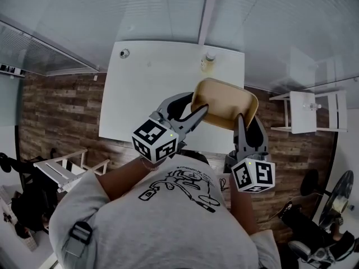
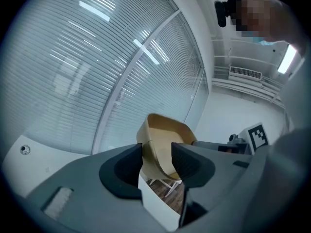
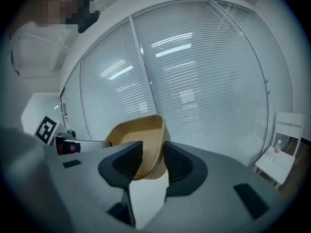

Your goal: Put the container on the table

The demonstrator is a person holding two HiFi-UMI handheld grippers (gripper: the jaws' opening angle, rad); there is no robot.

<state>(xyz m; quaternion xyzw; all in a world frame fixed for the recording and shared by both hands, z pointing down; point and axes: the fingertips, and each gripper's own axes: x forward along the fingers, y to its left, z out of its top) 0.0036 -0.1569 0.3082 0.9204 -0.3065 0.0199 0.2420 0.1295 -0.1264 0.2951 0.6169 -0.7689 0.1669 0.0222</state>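
Note:
A tan, shallow, rounded container [image 1: 223, 103] hangs in the air above the near right part of the white table [image 1: 151, 88]. My left gripper [image 1: 197, 114] is shut on its left rim, and my right gripper [image 1: 242, 122] is shut on its right rim. In the left gripper view the container [image 2: 163, 142] stands tilted on edge between the dark jaws, its hollow side facing the camera. The right gripper view shows the container [image 3: 141, 140] with its wall pinched between the jaws and the left gripper [image 3: 73, 145] behind it.
A small bottle [image 1: 208, 60] stands at the table's far edge and a round fitting [image 1: 124, 53] sits at its far left corner. A white chair [image 1: 309, 112] stands to the right, white racks [image 1: 64, 172] to the left. Blinds cover the glass wall behind.

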